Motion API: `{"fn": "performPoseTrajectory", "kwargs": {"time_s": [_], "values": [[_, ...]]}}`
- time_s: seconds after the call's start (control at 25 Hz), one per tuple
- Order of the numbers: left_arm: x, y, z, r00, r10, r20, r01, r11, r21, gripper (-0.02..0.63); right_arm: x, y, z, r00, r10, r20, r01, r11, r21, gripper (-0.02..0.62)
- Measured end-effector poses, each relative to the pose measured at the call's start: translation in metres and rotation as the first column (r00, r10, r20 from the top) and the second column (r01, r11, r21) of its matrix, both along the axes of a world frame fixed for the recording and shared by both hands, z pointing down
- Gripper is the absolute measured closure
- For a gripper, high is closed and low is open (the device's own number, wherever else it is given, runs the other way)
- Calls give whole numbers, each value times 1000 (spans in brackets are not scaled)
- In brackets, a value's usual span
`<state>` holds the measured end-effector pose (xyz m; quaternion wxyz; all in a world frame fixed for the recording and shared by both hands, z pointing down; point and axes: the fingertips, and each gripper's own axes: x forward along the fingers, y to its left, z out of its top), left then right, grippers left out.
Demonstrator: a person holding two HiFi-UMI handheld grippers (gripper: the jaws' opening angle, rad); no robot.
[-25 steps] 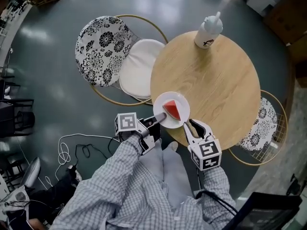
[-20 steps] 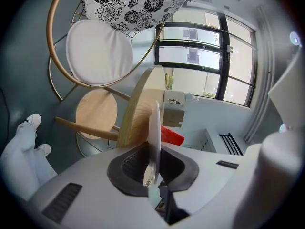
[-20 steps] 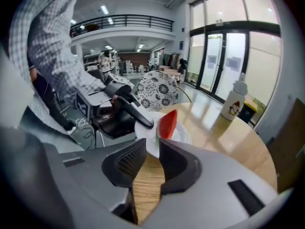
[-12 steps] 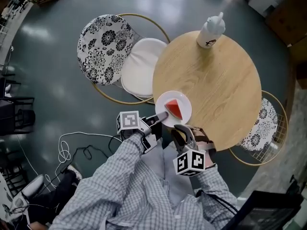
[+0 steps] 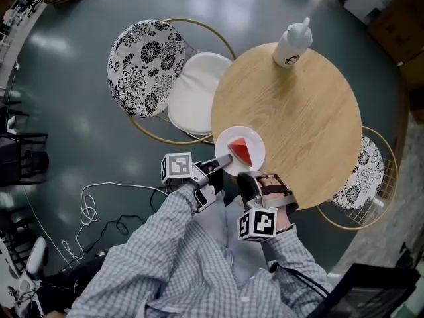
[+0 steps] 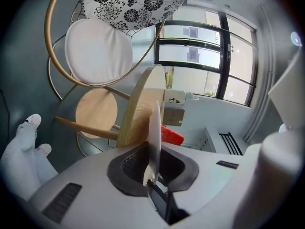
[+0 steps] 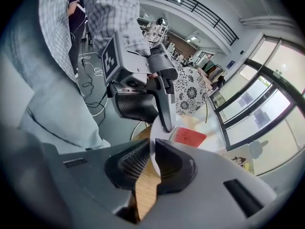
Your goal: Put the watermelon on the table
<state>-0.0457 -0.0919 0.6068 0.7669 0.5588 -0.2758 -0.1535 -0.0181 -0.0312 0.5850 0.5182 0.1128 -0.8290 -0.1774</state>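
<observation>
A red watermelon wedge [image 5: 240,152] lies on a white plate [image 5: 256,140] at the near edge of the round wooden table [image 5: 298,105]. My left gripper [image 5: 222,163] is shut on the plate's left rim; in the left gripper view the plate [image 6: 155,128] stands edge-on between the pads, with the watermelon [image 6: 170,135] behind. My right gripper [image 5: 255,176] sits at the plate's near rim. In the right gripper view the plate's rim [image 7: 159,128] runs into the narrow gap of my right gripper [image 7: 152,149], which is shut on it. The watermelon [image 7: 188,136] lies just beyond.
A white squeeze bottle [image 5: 292,43] stands at the table's far edge. A floral-backed chair [image 5: 142,65] with a white cushion [image 5: 195,101] is left of the table, another chair [image 5: 364,177] at its right. Cables [image 5: 99,207] lie on the dark floor.
My right gripper has moved left to the plate's near rim and rolled over, so its marker cube now faces up. The left gripper and plate have stayed put.
</observation>
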Motion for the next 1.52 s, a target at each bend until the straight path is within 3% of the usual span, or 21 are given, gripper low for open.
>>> {"fn": "performPoseTrajectory", "kwargs": {"time_s": [0.24,0.36,0.44,0.56,0.68,1.12,1.52], "values": [[2,-5,-7,997,-10,-80,10,1000,-5,572,0,-6,-8,999,37,20,-36,998,-41,552],[4,-9,-17,993,14,-113,-10,999,34,565,0,-9,-11,997,66,29,-64,996,-55,553],[5,-13,-27,989,26,-144,-14,997,80,502,-1,-9,-10,997,67,26,-65,996,-57,552],[3,-15,-31,990,57,-126,-42,991,123,462,-3,-10,-10,997,68,28,-66,996,-63,552],[-7,-10,-24,995,58,-86,-49,994,93,462,-2,-11,-7,997,79,15,-78,995,-66,552],[-43,11,-19,995,-21,-94,26,998,54,462,-9,-7,12,998,64,-22,-66,991,-113,552],[-50,15,-22,994,-28,-104,34,998,54,462,-2,-6,25,995,71,-75,-80,989,-122,549]]}}
